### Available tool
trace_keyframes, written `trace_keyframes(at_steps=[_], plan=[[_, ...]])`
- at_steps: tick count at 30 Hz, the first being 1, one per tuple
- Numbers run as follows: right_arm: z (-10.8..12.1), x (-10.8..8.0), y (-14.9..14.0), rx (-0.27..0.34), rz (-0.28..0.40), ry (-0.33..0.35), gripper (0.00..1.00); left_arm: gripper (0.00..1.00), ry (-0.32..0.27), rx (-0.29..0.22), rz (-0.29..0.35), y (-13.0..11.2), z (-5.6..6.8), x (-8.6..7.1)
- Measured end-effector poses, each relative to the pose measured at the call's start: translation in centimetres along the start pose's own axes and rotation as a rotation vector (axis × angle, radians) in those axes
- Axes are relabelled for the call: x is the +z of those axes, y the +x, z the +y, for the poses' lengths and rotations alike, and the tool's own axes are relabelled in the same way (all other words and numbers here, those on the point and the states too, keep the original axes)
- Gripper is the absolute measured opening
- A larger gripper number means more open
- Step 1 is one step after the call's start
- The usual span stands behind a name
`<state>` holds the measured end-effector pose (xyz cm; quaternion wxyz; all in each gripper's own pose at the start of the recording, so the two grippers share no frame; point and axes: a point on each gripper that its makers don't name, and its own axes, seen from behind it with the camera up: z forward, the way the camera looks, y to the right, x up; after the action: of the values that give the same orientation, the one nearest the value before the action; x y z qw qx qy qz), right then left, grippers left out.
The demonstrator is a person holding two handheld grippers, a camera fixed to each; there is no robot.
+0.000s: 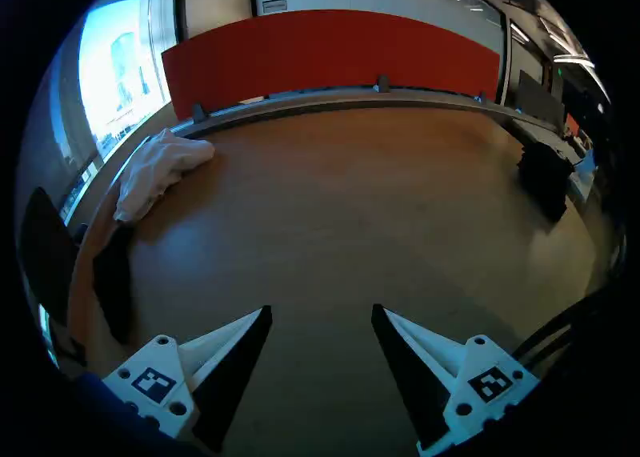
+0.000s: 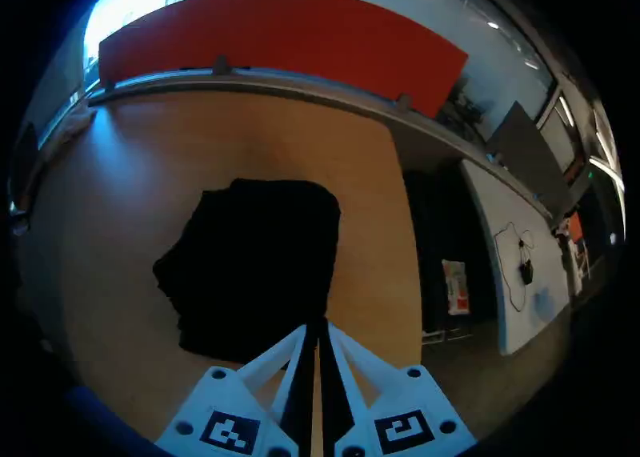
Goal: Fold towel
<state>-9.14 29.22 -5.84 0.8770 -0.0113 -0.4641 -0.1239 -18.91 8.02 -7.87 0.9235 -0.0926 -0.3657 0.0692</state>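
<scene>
A black towel [image 2: 252, 269] lies in a folded heap on the wooden table [image 2: 120, 185]. My right gripper [image 2: 317, 326] is at the towel's near right edge, its fingers pressed almost together and pinching the cloth there. In the left gripper view, my left gripper [image 1: 322, 313] hovers over bare wood, open wide with nothing between its fingers. A crumpled white towel [image 1: 156, 171] lies at the table's far left, well away from the left gripper. A dark heap [image 1: 546, 175] sits at the table's right edge.
A red divider panel [image 1: 328, 53] runs along the table's far edge. A dark chair back [image 1: 112, 281] stands against the left edge. Past the table's right edge there is floor and a white wall [image 2: 512, 241] with a hanging cable.
</scene>
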Motion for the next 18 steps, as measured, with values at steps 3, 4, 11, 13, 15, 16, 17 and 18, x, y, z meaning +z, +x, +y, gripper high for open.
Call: trace_keyframes(at_steps=[3, 4, 11, 13, 15, 16, 17, 18], plan=[[0.1, 0.3, -0.4, 0.008, -0.017, -0.004, 0.05, 0.92, 0.0, 0.001, -0.001, -0.1, 0.0, 0.0], [0.2, 0.5, -0.6, 0.01, -0.022, -0.005, 0.05, 0.92, 0.0, 0.001, -0.002, -0.1, 0.0, 0.0], [0.1, 1.6, -1.8, 0.03, -0.054, -0.011, 0.05, 0.92, 0.003, 0.002, -0.006, -0.4, -0.3, 0.0], [0.0, 1.9, -2.2, 0.038, -0.063, -0.012, 0.05, 0.92, 0.005, 0.003, -0.006, -0.4, -0.3, 0.0], [0.0, 2.2, -2.5, 0.047, -0.071, -0.014, 0.05, 0.92, 0.007, 0.003, -0.007, -0.4, -0.4, -0.1], [0.0, 2.3, -2.6, 0.05, -0.074, -0.015, 0.05, 0.92, 0.007, 0.003, -0.007, -0.5, -0.4, -0.1], [-0.1, 2.4, -2.8, 0.053, -0.078, -0.017, 0.05, 0.93, 0.008, 0.003, -0.007, -0.5, -0.4, -0.1], [-0.1, 2.6, -2.9, 0.057, -0.082, -0.018, 0.05, 0.93, 0.008, 0.004, -0.008, -0.5, -0.4, -0.1]])
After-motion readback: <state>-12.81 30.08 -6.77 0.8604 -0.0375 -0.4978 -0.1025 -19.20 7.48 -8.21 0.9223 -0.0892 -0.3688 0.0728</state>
